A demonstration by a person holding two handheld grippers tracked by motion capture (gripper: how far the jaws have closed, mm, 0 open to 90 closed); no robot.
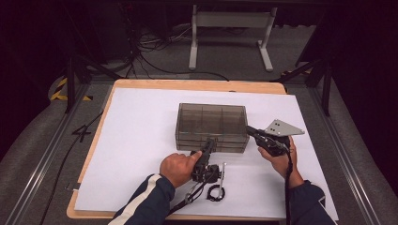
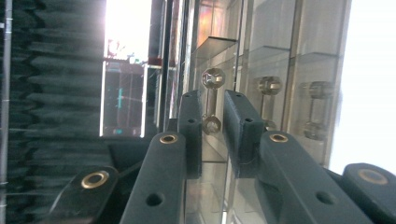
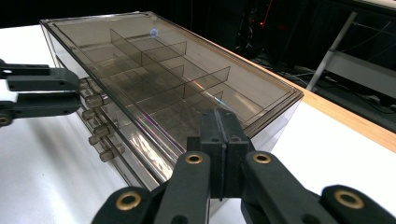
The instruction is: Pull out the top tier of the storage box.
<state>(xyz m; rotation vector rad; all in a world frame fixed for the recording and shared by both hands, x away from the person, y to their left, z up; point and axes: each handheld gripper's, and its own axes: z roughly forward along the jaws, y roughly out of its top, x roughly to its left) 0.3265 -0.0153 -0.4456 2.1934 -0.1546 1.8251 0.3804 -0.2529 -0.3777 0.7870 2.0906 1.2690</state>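
A white sheet covers the wooden table in a dark room. At frame centre sits the smoke-tinted plastic drawer cabinet, rigid, smooth, probably light enough to slide. The left gripper brackets a clear drawer handle, jaws narrowly apart. The right gripper, jaws pressed together, rests against the cabinet's corner, likely bracing.

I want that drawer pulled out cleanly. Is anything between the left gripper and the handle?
Nothing visible. The left gripper has its jaws open on either side of the clear handle on the drawer box, with only a small gap at each side.
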